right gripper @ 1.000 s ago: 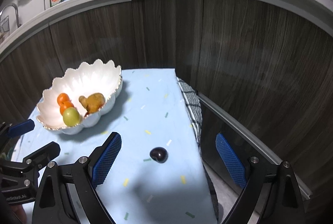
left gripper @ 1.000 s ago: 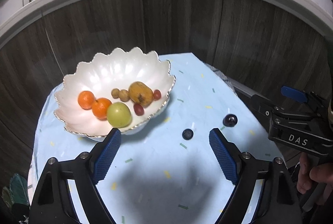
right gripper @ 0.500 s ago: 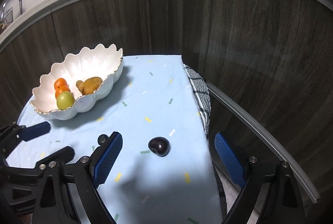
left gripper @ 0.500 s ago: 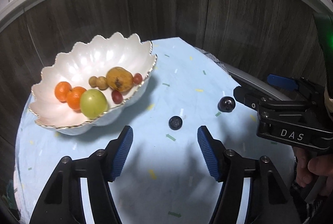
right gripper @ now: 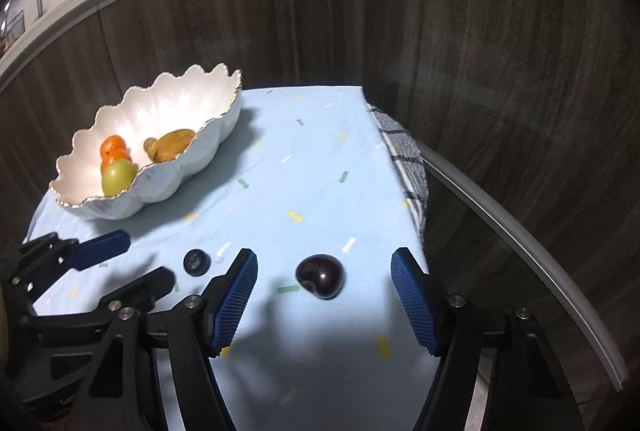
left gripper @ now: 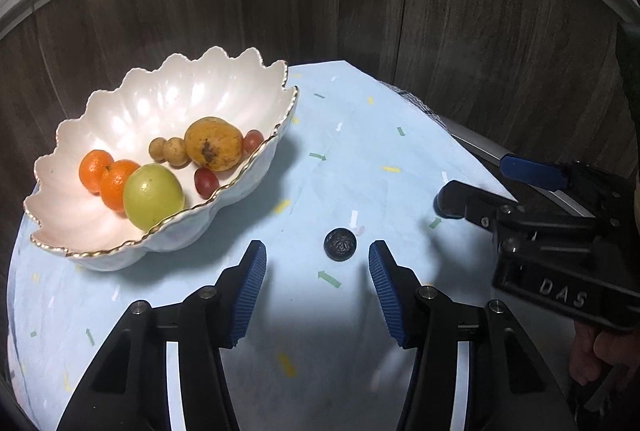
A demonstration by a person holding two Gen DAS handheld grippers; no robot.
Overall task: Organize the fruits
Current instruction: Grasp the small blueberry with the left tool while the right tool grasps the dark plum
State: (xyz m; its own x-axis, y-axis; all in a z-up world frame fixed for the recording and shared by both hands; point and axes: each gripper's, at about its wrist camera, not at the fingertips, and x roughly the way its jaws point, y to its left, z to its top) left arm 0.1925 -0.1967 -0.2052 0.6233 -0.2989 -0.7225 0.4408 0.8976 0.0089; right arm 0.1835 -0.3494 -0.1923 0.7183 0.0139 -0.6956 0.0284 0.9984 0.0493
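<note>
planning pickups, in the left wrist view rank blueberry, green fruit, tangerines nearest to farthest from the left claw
1. blueberry, on the cloth just ahead of the closing left claw, not yet gripped
2. green fruit, bowl's near side
3. tangerines, behind it, further left

1. We see bare tabletop point(left gripper: 344, 167) around the blueberry point(left gripper: 340, 245).
2. The bowl point(left gripper: 168, 103) blocks us at ten o'clock.
3. The right gripper point(left gripper: 474, 187) crowds three o'clock beside the cherry point(right gripper: 320, 275).
4. Dark panels point(right gripper: 500, 51) wall off twelve o'clock.
</note>
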